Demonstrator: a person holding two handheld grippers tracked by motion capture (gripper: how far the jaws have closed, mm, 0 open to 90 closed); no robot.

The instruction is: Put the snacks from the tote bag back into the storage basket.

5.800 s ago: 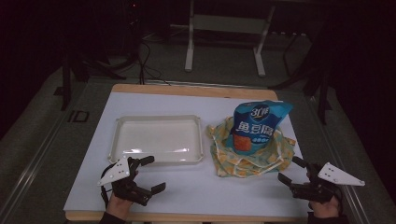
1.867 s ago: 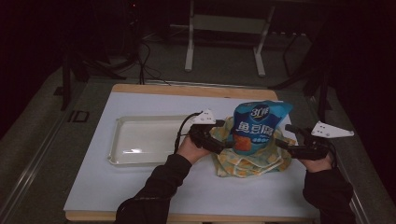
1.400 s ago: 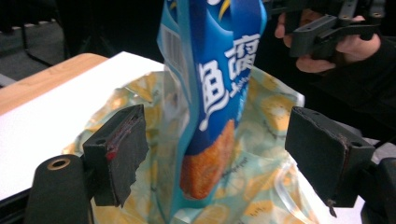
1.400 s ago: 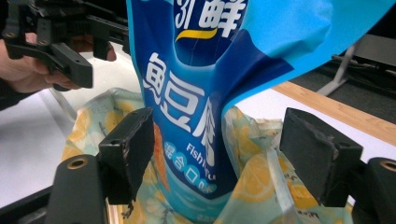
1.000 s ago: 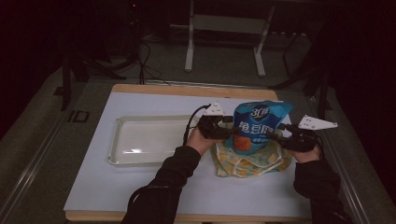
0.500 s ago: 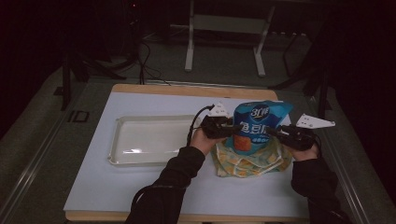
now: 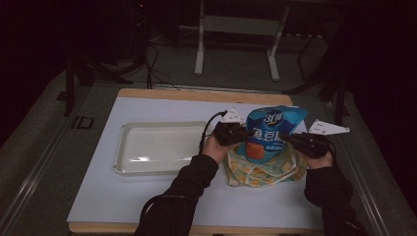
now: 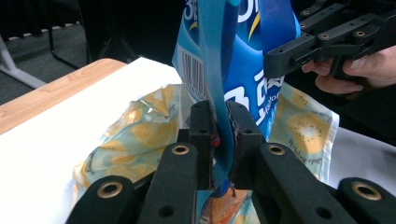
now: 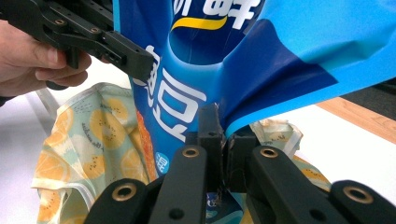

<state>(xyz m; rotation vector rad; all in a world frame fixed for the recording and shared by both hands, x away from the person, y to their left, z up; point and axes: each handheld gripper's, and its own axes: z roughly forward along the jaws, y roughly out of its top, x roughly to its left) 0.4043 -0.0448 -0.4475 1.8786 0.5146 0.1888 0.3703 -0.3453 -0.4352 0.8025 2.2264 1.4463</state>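
High view: overhead, facing forward and down across the table point(image 7: 147, 206). Both gripper views: close, facing each other across the shared blue bag point(image 8: 243, 60), one from each side.

Left claw point(image 7: 244, 133) and right claw point(image 7: 290, 139): matte black linkage jaws with brass-coloured pivot bushings and small screw holes, each body topped by a grey three-cornered plate. A black cable loops from the left claw. Both forearms wear dark long sleeves point(image 7: 196, 172).

Snack bag point(image 7: 268, 132) blue, white lettering, orange patch; cloth point(image 7: 260, 169) yellow lemon-slice print; tray point(image 7: 157, 147) white.
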